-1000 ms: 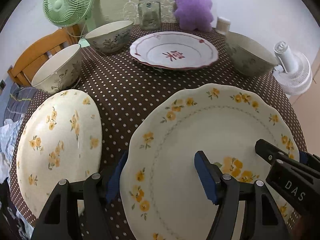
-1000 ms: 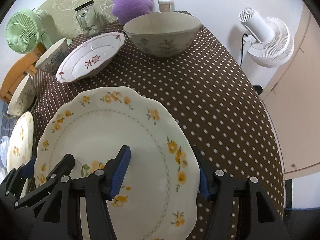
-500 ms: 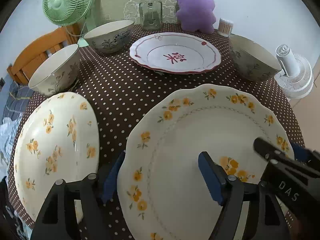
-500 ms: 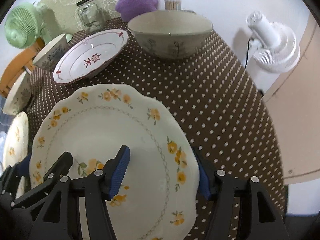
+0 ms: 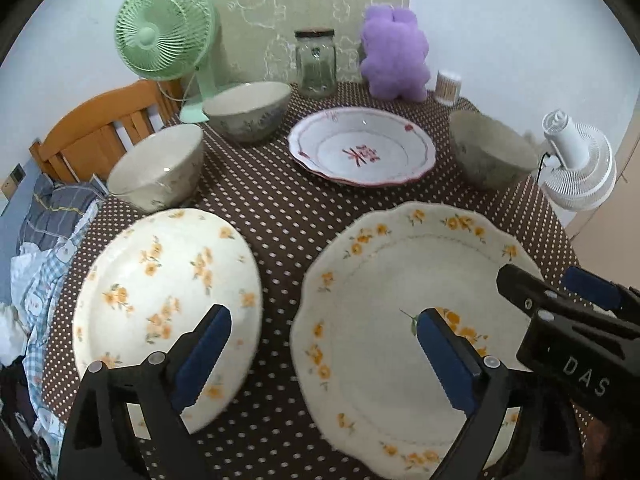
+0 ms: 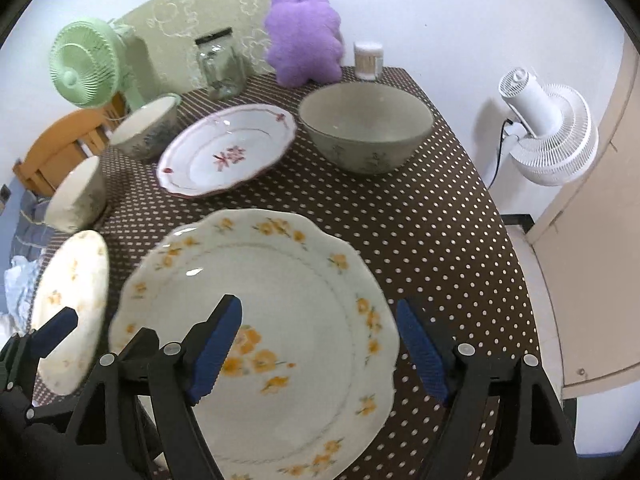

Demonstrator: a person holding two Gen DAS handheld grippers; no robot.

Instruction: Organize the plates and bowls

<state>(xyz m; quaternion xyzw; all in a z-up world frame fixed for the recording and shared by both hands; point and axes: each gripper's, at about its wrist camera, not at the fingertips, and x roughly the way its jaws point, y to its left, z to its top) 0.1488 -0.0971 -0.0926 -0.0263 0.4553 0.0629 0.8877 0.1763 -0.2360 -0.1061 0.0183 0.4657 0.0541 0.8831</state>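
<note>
From the left wrist view, the left gripper [image 5: 323,354] has its blue-padded jaws spread wide and has just been opening; nothing is pinched, and its pads hang above the brown polka-dot tablecloth [image 5: 280,216], one over the small yellow-flowered plate [image 5: 160,300], the other over the large scalloped yellow-flowered plate [image 5: 376,320]. Both plates lie flat on the cloth, just beside each other but apart. The right gripper [image 5: 560,300] juts in from the right edge over the large plate's far side. Farther back stand a red-trimmed plate [image 5: 362,151] with a red character in its centre, three floral bowls, namely one at left [image 5: 160,168], one behind it [image 5: 248,110] and one at right [image 5: 490,152], a glass jar [image 5: 315,63], a purple plush toy [image 5: 394,58], a toothpick holder [image 5: 448,87], a green fan [image 5: 166,34], a wooden chair [image 5: 100,132] and a white fan [image 5: 576,164] off the table. From the right wrist view, the right gripper [image 6: 320,350] is likewise spread and has just been opening, gripping nothing; one pad hovers above the large scalloped plate [image 6: 280,280], the other outside its right rim over the cloth [image 6: 420,208]. The left gripper [image 6: 48,332] shows at lower left over the small plate [image 6: 72,280]. Behind sit the red-trimmed plate [image 6: 228,152], the big floral bowl [image 6: 366,126], two more bowls [image 6: 146,126] [image 6: 78,196], the jar [image 6: 220,66] and the plush [image 6: 304,34].
</note>
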